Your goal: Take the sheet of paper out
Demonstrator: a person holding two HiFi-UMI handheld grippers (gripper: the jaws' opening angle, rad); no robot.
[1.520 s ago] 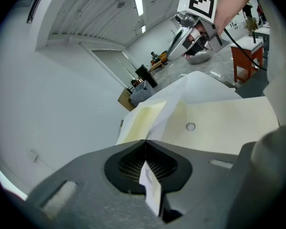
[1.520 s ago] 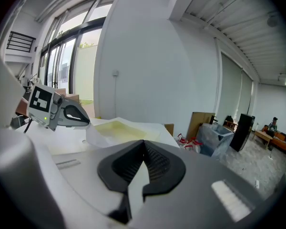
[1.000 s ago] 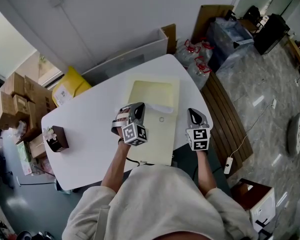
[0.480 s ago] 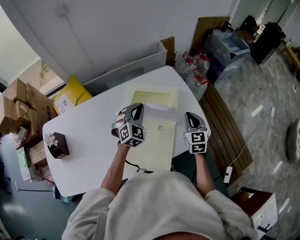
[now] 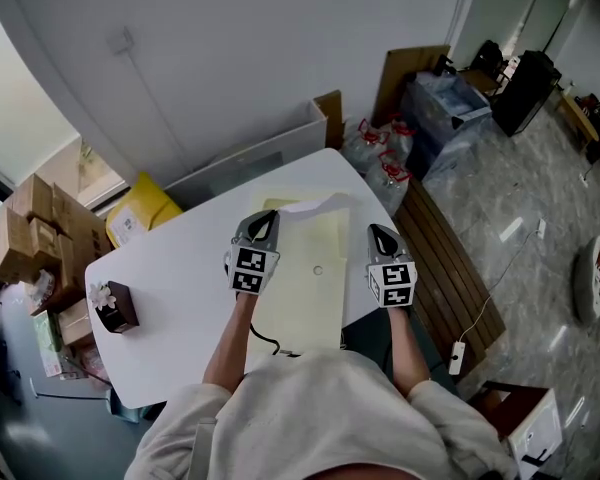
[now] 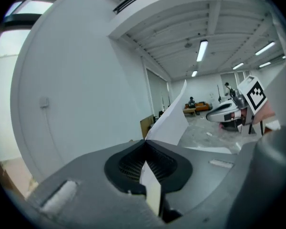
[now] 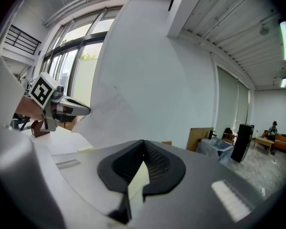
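Note:
A pale yellow envelope [image 5: 310,283] lies lengthwise on the white table [image 5: 170,268], between my two grippers. A white sheet of paper [image 5: 313,205] curls up at its far end. My left gripper [image 5: 259,227] is at the envelope's left side, shut on the white sheet [image 6: 170,119], which rises past the jaw tips in the left gripper view. My right gripper [image 5: 379,235] is at the envelope's right edge, shut on a pale yellow strip of the envelope [image 7: 137,181]. The sheet [image 7: 109,111] and the left gripper [image 7: 57,106] both show in the right gripper view.
A small brown box with a flower [image 5: 115,306] stands on the table's left end. A white bin [image 5: 250,148] sits behind the table, cardboard boxes [image 5: 30,223] and a yellow parcel [image 5: 140,208] at the left. A wooden bench [image 5: 450,258] runs along the right.
Both grippers have risen. The left gripper has rolled upright and moved toward the envelope's far left. The white sheet has lifted and stands higher at the envelope's far end.

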